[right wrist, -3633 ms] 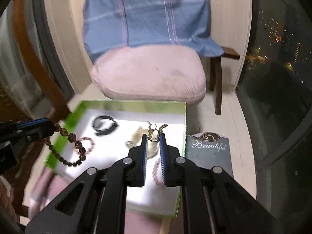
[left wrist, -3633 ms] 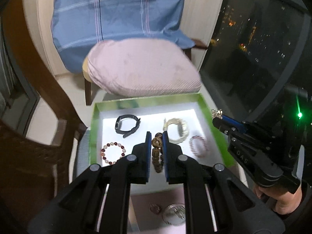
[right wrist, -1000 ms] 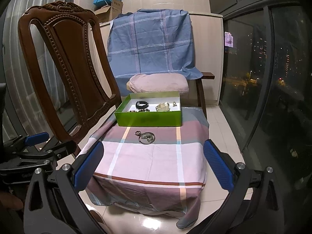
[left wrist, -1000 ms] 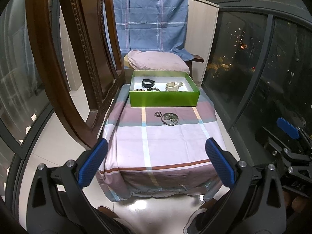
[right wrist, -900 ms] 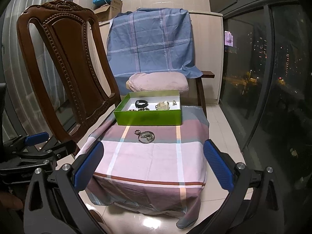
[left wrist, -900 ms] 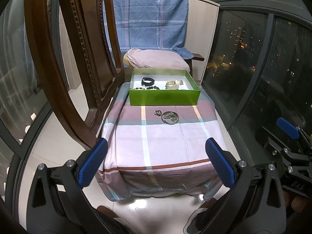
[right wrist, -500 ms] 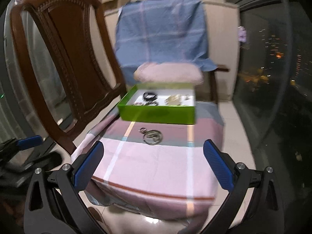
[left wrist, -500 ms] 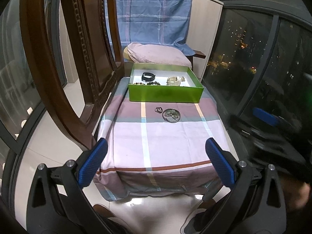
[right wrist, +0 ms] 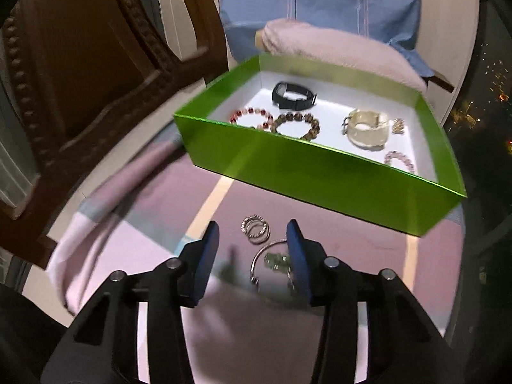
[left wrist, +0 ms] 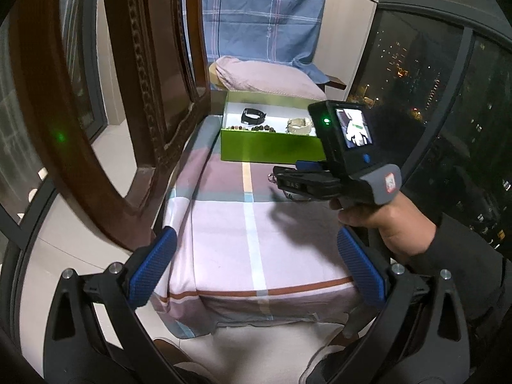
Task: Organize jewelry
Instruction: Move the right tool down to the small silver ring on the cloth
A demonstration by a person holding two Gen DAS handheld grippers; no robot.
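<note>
A dark carved wooden chair (left wrist: pixel 105 102) fills the nine o'clock side of the left wrist view, and a blue plaid cloth (left wrist: pixel 262 16) hangs at twelve o'clock behind a pink cushion (left wrist: pixel 265 78). The bench (left wrist: pixel 256 230), draped in a striped pink cloth, carries a green box (right wrist: pixel 320 172) at its far end, toward twelve o'clock. Inside the box lie a black band (right wrist: pixel 292 96) at the back, a red bead bracelet (right wrist: pixel 251 118) and a brown bead bracelet (right wrist: pixel 296 124) touching each other at ten o'clock, a pale cuff (right wrist: pixel 368 129) toward two o'clock with small gold pieces (right wrist: pixel 398 126) just beside it, and a pink bead bracelet (right wrist: pixel 400 160) at four o'clock. On the cloth, in front of the box, silver rings (right wrist: pixel 255 228) lie near a bangle (right wrist: pixel 272 260) with green stones. The right hand-held gripper (right wrist: pixel 252 243), gripped by a hand (left wrist: pixel 387 224) at three o'clock in the left view, hangs over these two pieces; its jaws have just been closing, yet nothing is clamped, the rings showing in the gap and one finger covering part of the bangle. The left hand-held gripper (left wrist: pixel 256 268) is released, jaws spread wide over the near end of the bench.
</note>
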